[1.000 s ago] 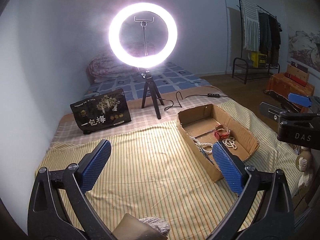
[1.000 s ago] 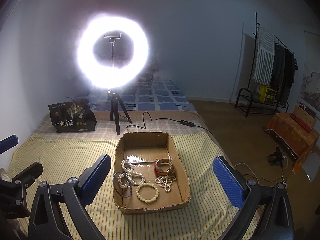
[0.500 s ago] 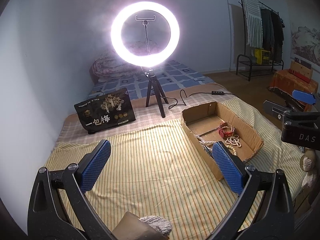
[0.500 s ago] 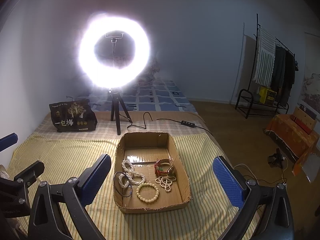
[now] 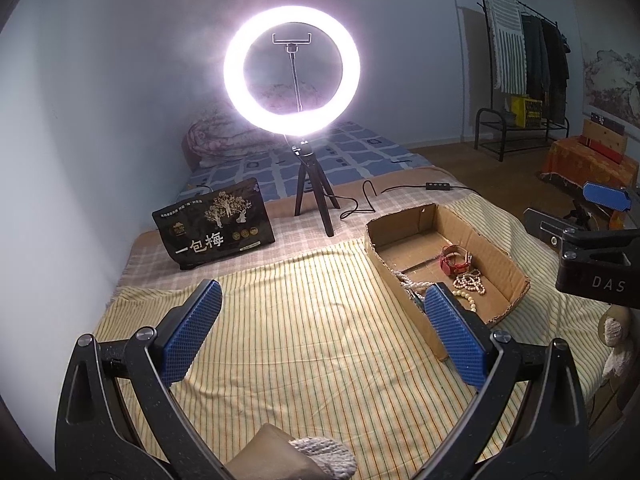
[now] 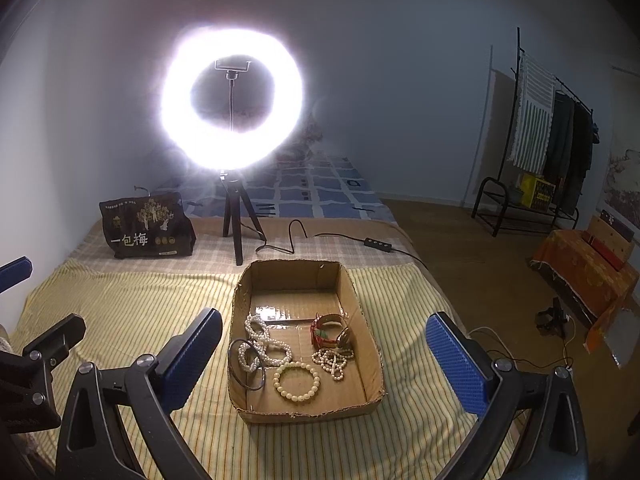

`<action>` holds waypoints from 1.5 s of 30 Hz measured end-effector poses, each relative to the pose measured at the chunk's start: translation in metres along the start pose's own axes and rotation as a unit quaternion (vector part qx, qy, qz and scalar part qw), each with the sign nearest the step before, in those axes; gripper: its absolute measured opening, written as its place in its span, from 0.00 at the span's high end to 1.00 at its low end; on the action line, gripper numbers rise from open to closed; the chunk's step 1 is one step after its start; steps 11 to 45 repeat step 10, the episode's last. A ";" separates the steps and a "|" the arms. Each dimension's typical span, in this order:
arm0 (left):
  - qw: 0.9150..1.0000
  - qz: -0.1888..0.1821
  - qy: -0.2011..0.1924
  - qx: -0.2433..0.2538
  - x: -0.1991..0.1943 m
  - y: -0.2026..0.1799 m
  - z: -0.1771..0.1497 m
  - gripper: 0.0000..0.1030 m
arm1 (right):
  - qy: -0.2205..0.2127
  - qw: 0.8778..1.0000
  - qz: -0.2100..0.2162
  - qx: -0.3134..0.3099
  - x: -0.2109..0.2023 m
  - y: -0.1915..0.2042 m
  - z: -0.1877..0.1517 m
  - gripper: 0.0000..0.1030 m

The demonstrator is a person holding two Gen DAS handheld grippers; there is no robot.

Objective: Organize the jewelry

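While your left gripper (image 5: 323, 326) and right gripper (image 6: 324, 354) hover with fingers spread wide and empty, the jewelry lies in the cardboard box (image 6: 362, 316) on the bed (image 6: 132, 312); from the left, the near box wall hides most beads (image 6: 297, 381).

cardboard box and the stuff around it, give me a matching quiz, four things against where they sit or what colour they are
Things:
1. bead bracelet
2. red watch
3. black bag
4. ring light

Descriptions:
A. lit, on a tripod behind the cardboard box
B. round loop of pale beads at the near end of the box
C. dark, gold print, far left on the bed
D. inside the box, right side

Pairs: 1-B, 2-D, 3-C, 4-A
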State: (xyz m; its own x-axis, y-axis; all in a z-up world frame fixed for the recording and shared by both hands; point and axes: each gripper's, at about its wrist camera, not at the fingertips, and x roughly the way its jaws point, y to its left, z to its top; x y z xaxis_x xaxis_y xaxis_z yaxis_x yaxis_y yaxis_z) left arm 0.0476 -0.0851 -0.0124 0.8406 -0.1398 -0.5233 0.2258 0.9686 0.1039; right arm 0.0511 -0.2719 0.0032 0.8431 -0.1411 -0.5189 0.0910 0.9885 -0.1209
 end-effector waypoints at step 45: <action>1.000 0.009 -0.006 -0.001 -0.003 0.001 0.001 0.00 | 0.005 1.000 0.004 -0.006 0.002 0.002 -0.001 0.00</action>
